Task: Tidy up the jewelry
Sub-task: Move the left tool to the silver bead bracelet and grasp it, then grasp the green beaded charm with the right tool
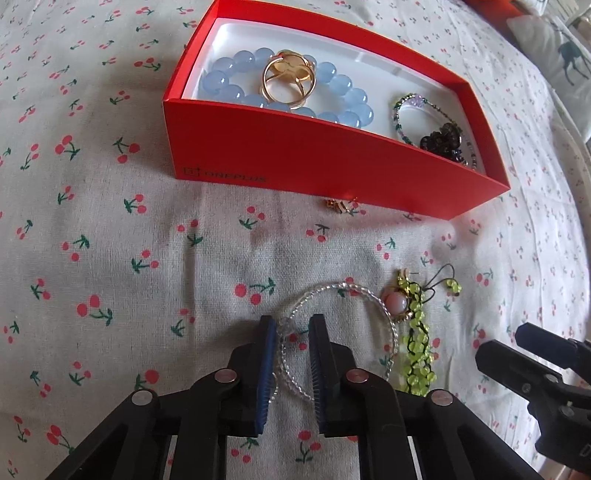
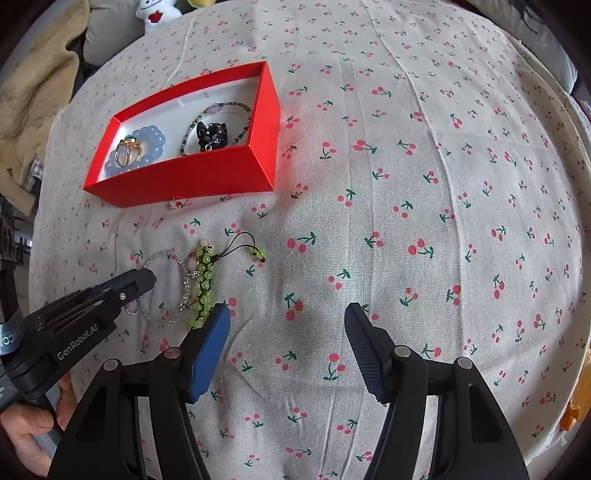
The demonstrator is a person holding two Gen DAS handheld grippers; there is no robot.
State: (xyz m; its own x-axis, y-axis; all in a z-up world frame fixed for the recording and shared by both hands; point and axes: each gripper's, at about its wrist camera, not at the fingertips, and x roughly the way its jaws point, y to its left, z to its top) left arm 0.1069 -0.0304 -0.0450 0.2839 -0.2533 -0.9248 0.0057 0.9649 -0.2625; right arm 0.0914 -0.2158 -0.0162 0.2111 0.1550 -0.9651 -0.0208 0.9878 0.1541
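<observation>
Clear bead bracelet between left gripper's pads

A home, most likely a bedroom, is indicated. The work surface is covered by a soft, creased cherry-print cloth, as on a bed or cushioned table. A white plush toy and a crumpled tan blanket are seen at the far edge in the right wrist view. A pillow with a deer print is seen at the upper right in the left wrist view. Personal jewelry is kept in a reused red phone box.
</observation>
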